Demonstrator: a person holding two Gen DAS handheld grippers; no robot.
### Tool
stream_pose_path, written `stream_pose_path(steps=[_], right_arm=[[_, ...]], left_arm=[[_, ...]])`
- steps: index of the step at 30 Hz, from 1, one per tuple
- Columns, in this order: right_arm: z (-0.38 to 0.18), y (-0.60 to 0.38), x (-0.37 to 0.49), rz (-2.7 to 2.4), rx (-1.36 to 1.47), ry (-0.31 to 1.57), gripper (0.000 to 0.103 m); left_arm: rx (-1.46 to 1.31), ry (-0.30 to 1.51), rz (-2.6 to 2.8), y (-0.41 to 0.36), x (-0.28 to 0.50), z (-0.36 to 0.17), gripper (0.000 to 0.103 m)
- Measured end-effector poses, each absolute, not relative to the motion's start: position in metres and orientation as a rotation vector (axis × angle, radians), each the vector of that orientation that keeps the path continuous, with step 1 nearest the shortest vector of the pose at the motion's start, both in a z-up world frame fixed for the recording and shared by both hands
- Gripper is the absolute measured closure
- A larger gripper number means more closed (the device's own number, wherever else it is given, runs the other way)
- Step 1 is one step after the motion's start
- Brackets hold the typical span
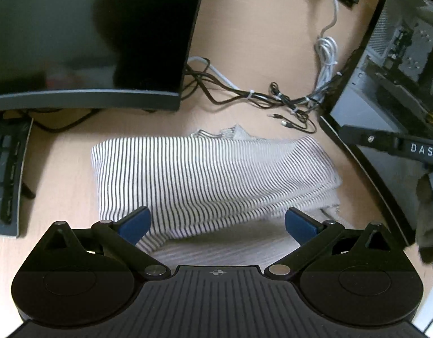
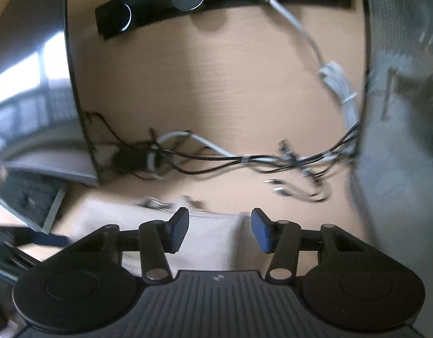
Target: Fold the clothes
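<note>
Striped garment (image 1: 205,180) lies folded on desk (image 1: 258,45) before monitor (image 1: 84,36) — soft, light, likely to slump; left gripper (image 1: 218,222) and right gripper (image 2: 219,231) both spread, empty — pinch the layered near edge.

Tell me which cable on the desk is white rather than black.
The thick white cable, plugged into the power strip at the back, coiled beside the PC case. The tangled cables near the striped garment are thin, black.
</note>
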State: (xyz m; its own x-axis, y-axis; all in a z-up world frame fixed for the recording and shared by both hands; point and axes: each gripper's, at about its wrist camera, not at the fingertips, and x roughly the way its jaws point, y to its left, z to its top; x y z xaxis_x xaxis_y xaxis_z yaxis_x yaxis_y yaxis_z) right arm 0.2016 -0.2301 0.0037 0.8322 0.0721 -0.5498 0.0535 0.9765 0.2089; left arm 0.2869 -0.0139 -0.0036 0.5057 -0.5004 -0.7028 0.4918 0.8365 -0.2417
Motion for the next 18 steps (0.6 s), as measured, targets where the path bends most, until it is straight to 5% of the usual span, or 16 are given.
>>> stream_pose_path(steps=[6,12,16,18], right_arm=[[-0.064,-0.222,0.227,0.015,0.304,0.713,0.056],[-0.052,-0.212,0.211,0.001,0.221,0.682,0.054],[-0.04,-0.207,0.187,-0.008,0.255,0.61,0.011],[-0.045,-0.21,0.176,-0.003,0.341,0.617,0.01]], left_arm=[[0.02,0.878,-0.536,-0.013,0.304,-0.025,0.0],[0.038,0.879,-0.52,-0.013,0.308,-0.025,0.0],[0.047,0.835,-0.531,-0.012,0.299,-0.023,0.0],[0.055,0.826,-0.527,-0.01,0.297,-0.027,0.0]])
